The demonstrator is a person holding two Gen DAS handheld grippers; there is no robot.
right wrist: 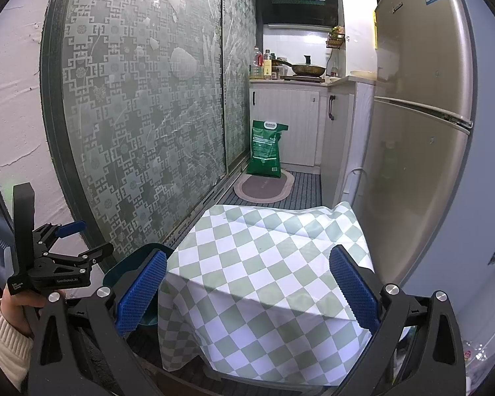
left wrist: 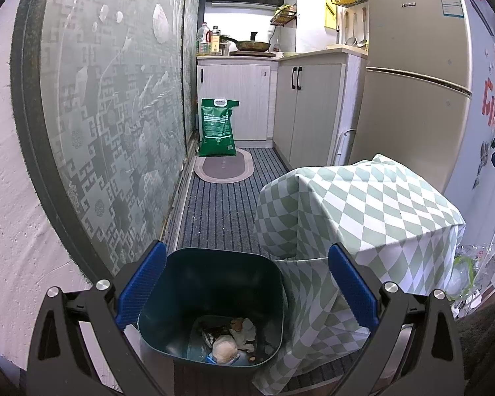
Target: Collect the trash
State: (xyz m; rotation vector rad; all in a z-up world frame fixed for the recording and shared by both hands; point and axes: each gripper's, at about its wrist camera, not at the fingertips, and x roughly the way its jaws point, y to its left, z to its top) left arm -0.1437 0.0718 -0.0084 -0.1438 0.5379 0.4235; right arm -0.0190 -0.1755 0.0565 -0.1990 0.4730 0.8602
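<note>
Your left gripper (left wrist: 247, 283) hangs with its fingers spread and empty over the bin (left wrist: 211, 303), which sits on the floor against the cloth-draped desk (left wrist: 363, 204) with trash (left wrist: 229, 338) in its bottom, well placed for a drop. To the right, your right gripper (right wrist: 247, 292) is spread and empty too, above the cloth, likely to search the desk.

Upright blue bin (left wrist: 211, 300), trash (left wrist: 229, 341) inside

I see a narrow kitchen with the fridge (left wrist: 415, 76) at its right side. Left of it stand pale cabinets (left wrist: 308, 112); facing it, a patterned frosted glass door (left wrist: 115, 105). Striped carpet (left wrist: 221, 204) covers the floor beside it.
</note>
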